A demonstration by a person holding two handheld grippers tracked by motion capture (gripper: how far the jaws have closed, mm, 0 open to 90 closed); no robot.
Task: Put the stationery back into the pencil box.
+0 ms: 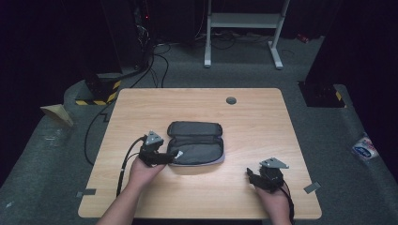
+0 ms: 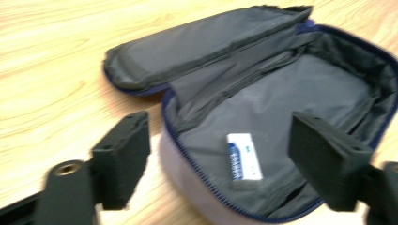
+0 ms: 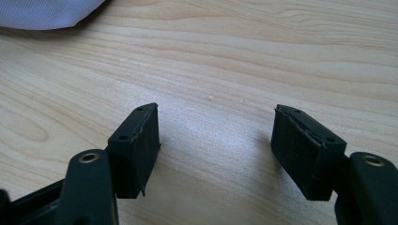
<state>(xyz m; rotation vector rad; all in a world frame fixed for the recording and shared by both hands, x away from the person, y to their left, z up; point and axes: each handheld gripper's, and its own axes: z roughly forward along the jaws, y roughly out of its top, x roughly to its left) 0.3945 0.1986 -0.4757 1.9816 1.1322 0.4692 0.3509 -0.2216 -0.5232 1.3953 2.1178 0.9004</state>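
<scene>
The left gripper [image 1: 174, 153] sits in the lower left of the high view, its jaws wide apart with nothing pressed between them. The right gripper [image 1: 250, 174], at lower right, is also spread, holding nothing.

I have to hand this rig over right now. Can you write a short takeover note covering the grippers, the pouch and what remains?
Left gripper: open, at the near left edge of the open pouch, nothing between its pads.
Right gripper: open and empty, over bare table to the right of the pouch.
Pouch: mid-table, unzipped, flap folded back.
Done: a small white eraser lies inside on the grey lining.
Left: probably fold the flap over and zip the pouch shut.
</scene>
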